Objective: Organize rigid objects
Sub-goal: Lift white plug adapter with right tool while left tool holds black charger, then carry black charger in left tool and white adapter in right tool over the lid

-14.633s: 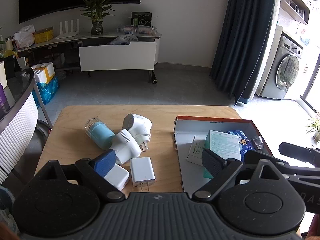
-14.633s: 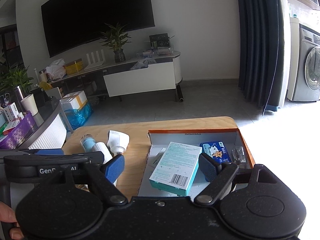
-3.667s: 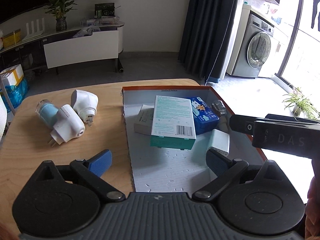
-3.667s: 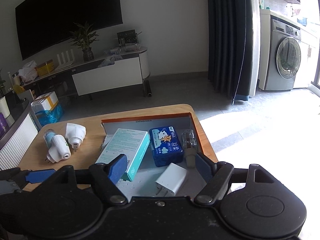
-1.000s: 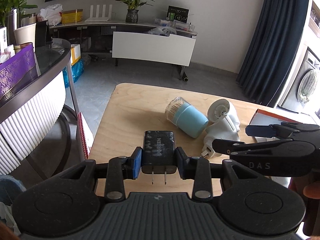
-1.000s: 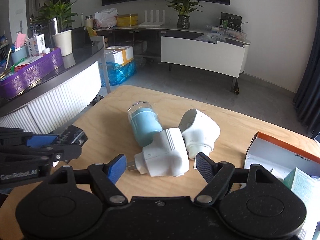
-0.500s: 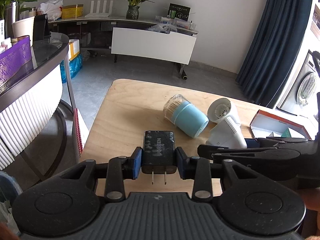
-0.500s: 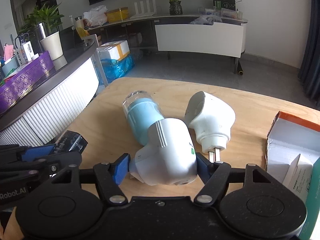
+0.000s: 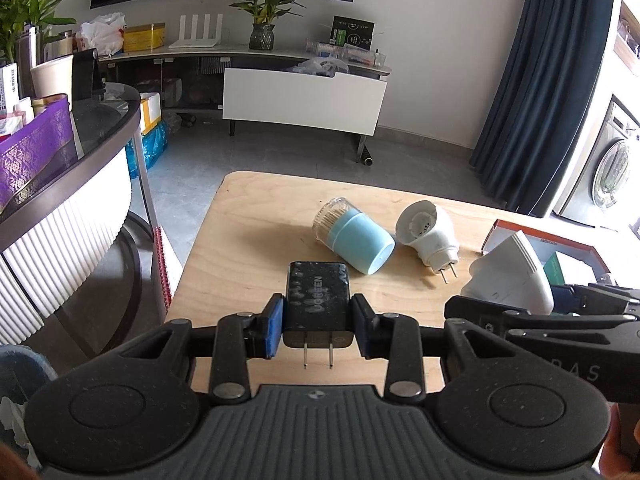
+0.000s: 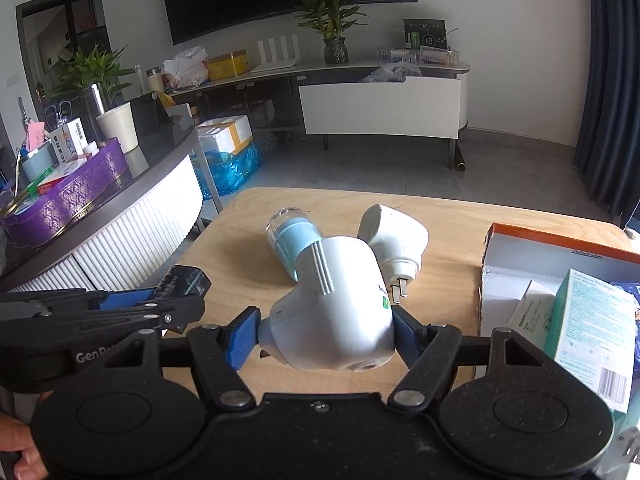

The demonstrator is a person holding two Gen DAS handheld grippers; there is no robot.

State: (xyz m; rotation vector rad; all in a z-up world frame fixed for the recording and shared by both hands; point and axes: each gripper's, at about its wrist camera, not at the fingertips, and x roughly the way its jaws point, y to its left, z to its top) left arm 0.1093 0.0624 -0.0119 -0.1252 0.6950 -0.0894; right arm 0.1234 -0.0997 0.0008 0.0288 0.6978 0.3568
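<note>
A: How far along is the tidying?

B: Partway, I'd judge. The orange-edged box [image 10: 560, 240] at the right of the counter [image 9: 256, 216] already holds a teal carton [image 10: 592, 320] and a white carton [image 10: 532, 312]. Two more things are in hand right now.

A: Which ones?

B: The left tool [image 9: 317, 326] pinches a black charger [image 9: 318, 300], prongs toward the camera, above the counter's near edge. The right tool [image 10: 324, 338] pinches a white plug-in device [image 10: 336, 308], which looks lifted clear of the counter, left of the box.

A: And what's left out?

B: A blue jar [image 9: 354, 238] with a clear cap lies on its side mid-counter. Just beside it lies a second white plug [image 9: 428, 232], prongs toward us.

A: So four to go?

B: Two held, two waiting, as far as I can see. The box's far right side is cut off from view.
</note>
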